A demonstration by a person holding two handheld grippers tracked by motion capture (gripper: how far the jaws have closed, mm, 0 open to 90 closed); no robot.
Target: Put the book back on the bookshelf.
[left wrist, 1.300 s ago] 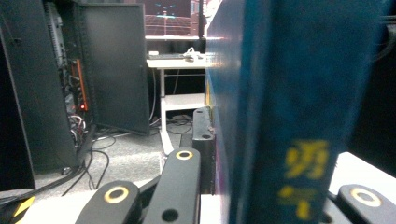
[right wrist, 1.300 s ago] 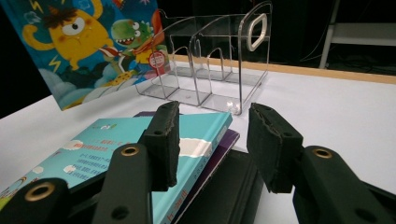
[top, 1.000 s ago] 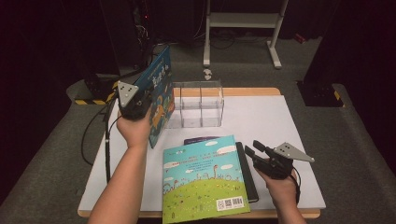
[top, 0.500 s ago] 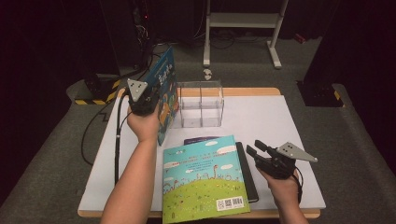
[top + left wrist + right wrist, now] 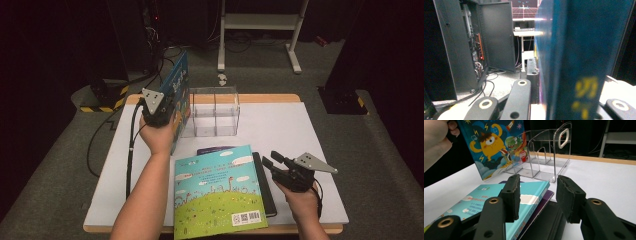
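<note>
My left gripper (image 5: 166,108) holds a blue picture book (image 5: 178,92) upright just left of the clear acrylic rack (image 5: 212,112), above the table's far left. In the left gripper view the book's dark blue spine (image 5: 579,57) stands between the jaws, which are shut on it. The monster cover (image 5: 495,147) faces my right gripper (image 5: 539,195), which is open with nothing between its pads. My right gripper (image 5: 272,164) sits low at the front right, pointing at a stack of books topped by a teal and green one (image 5: 217,192).
Under the teal book lie a purple book (image 5: 216,149) and a black one (image 5: 263,187). The white table top (image 5: 300,135) ends at a wooden front edge. The rack's dividers (image 5: 549,152) stand upright. Cables and a dark cabinet (image 5: 461,50) lie beyond the far left corner.
My left hand has carried the blue book a little to the right and down, closer to the clear rack. The right gripper has stayed where it was.
</note>
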